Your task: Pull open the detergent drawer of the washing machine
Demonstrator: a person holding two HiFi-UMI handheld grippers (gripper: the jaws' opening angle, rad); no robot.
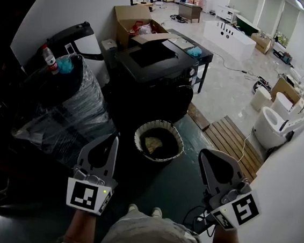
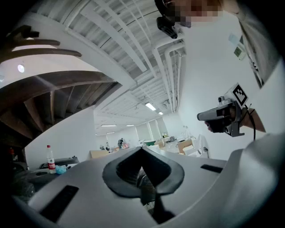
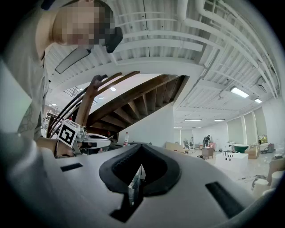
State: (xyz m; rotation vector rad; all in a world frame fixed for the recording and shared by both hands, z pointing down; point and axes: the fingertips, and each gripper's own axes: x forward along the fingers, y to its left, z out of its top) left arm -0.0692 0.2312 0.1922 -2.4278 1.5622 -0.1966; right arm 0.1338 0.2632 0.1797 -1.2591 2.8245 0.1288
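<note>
Head view shows the washing machine [image 1: 156, 73] standing in the middle of the room, well beyond both grippers. It is a black, boxy machine with a glossy top and a round dark door [image 1: 182, 103] on the front face, which is turned toward the right. That front is so dark that the detergent drawer cannot be picked out, nor whether it is pushed in or pulled out.

On the dark floor just in front of the machine, between it and the person, stands a round basket [image 1: 140, 134] with a pale rim and something yellowish inside. To the left is a bundle wrapped in clear plastic [image 1: 69, 112], with a water bottle [image 1: 49, 59] standing on top. Behind the machine is an open cardboard box [image 1: 131, 18], and to the right lies a slatted wooden platform [image 1: 233, 143].

The left gripper [image 1: 112, 139] is held low at the near left, its jaws pressed together with nothing between them, as the left gripper view [image 2: 142, 151] shows. The right gripper [image 1: 207, 153] is at the near right, its jaws likewise closed and empty in the right gripper view [image 3: 141, 153]. Both point level and touch nothing.
</note>
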